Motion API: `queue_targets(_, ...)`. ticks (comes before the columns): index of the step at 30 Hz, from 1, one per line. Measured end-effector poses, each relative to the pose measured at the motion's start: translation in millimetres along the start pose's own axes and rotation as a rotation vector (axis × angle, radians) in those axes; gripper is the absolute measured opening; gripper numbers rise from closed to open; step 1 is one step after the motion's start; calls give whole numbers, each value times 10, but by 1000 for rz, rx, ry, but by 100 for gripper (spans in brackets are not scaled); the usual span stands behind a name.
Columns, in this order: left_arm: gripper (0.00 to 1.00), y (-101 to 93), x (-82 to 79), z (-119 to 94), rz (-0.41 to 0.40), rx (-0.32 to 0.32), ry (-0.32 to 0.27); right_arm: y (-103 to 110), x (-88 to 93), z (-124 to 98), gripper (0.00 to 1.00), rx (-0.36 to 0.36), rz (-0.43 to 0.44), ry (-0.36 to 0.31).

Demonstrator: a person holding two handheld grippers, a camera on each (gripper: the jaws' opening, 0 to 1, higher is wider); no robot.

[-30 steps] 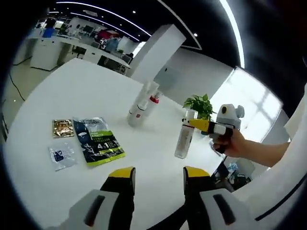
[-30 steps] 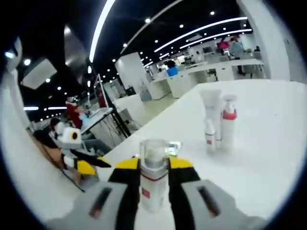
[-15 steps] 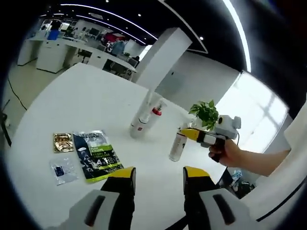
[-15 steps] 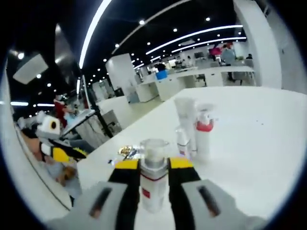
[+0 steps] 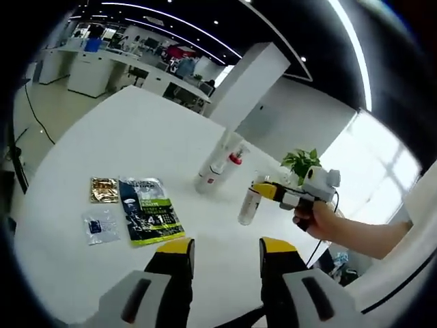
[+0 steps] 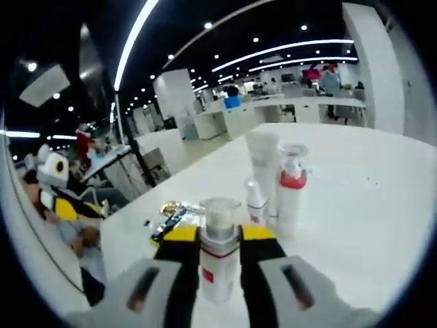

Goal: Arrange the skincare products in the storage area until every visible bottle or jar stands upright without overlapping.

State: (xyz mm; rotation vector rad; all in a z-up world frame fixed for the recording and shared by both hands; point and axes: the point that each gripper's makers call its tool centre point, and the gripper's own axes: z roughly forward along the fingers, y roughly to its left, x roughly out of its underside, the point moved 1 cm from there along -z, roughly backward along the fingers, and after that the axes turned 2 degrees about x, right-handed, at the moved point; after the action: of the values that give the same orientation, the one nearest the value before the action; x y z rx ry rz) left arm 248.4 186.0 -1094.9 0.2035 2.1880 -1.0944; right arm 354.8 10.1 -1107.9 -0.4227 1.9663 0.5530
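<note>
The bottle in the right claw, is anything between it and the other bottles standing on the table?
Nothing visible. The right claw holds the bottle, and bare white table lies between it and the standing bottles. The packets lie off to one side.

Four skincare containers: one clear-capped pump bottle [image 6: 219, 256], one tall white tube [image 6: 263, 171], one red-collared pump bottle [image 6: 291, 188] and one small white bottle [image 6: 255, 201]. Three flat sachets lie at the left: one green-and-dark packet [image 5: 147, 210], one gold packet [image 5: 104, 190], one clear packet [image 5: 101, 226]. One potted plant [image 5: 301, 161] stands far right.
</note>
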Motion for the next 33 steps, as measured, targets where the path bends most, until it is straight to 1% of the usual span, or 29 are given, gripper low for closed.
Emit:
queue_targets(3,39,-91,-60,35,15,9,-9,24,-18,-41,20,-2,-12,-9)
queue_targets(5,39,-141,-60,59,15,21,-5,-8,3,-62,20,11,-4,-4)
queue_targets(6,39,-158,-51,72,19,26,-2,-24,18,-74,20,15,-6,-6)
queue_targets(7,39,-180,-14,96,26,33,18,-51,26,-90,20,28,-6,-9)
queue_targets(9,39,-205,33,104,35,39,40,-75,62,-114,20,35,11,-4)
queue_targets(12,39,-212,81,104,35,45,51,-76,99,-143,20,42,0,1)
queue_targets(13,39,-214,120,101,31,42,65,-81,102,-146,20,43,2,1)
queue_targets(16,39,-215,182,98,22,39,81,-112,120,-169,20,57,20,-9)
queue_targets(19,39,-243,201,111,19,45,91,-117,128,-180,20,63,22,-4)
queue_targets(22,39,-311,167,150,36,56,106,-85,115,-218,20,61,22,12)
queue_targets(23,39,-353,128,158,46,65,101,-72,107,-232,20,62,24,22)
queue_targets(24,39,-406,61,169,68,80,82,-42,75,-254,20,54,25,21)
queue_targets(25,39,-414,44,172,71,80,77,-31,63,-257,20,48,22,19)
queue_targets(26,39,-422,-37,178,65,71,47,-16,8,-275,20,45,3,8)
queue_targets(28,39,-429,-107,184,26,67,2,-15,-26,-291,20,48,8,6)
queue_targets(30,39,-443,-112,184,8,73,-11,-7,-52,-303,20,50,1,-7)
queue_targets(31,39,-458,-70,182,4,80,-5,-3,-53,-305,20,49,-2,-9)
queue_targets(32,39,-466,-32,186,8,81,5,3,-50,-307,20,48,-5,-8)
queue_targets(33,39,-467,48,173,32,81,38,22,-31,-311,20,41,-15,-4)
